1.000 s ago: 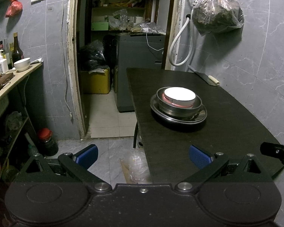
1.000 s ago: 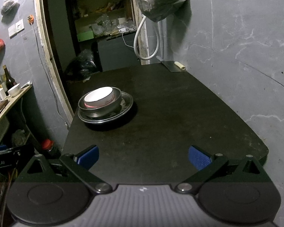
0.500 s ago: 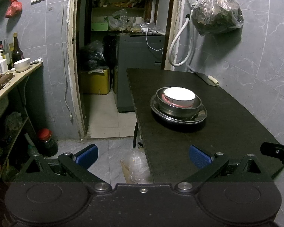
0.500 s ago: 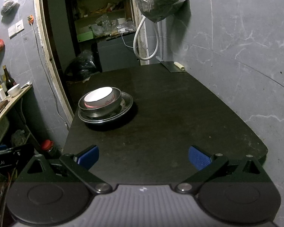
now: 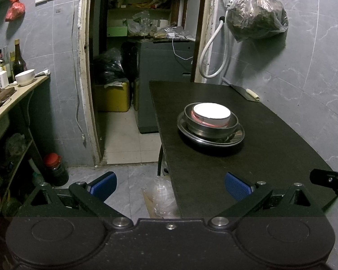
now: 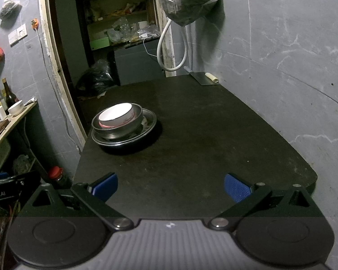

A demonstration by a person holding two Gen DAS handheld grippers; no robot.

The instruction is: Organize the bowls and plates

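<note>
Nothing moved, one white bowl [image 5: 211,114], one steel bowl [image 5: 211,128], one plate [image 5: 210,137], nested.

Bare tabletop [image 6: 202,139] right of stacked bowls [image 6: 121,123]

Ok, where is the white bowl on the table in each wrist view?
Left wrist: white bowl right of centre, nested in the metal bowl.
Right wrist: white bowl left of centre, in the same stack.
Shared landmark: the cleaver at the table's far end by the wall.

Left tool [image 5: 170,185] & right tool [image 6: 170,185] both spread wide, empty.
</note>
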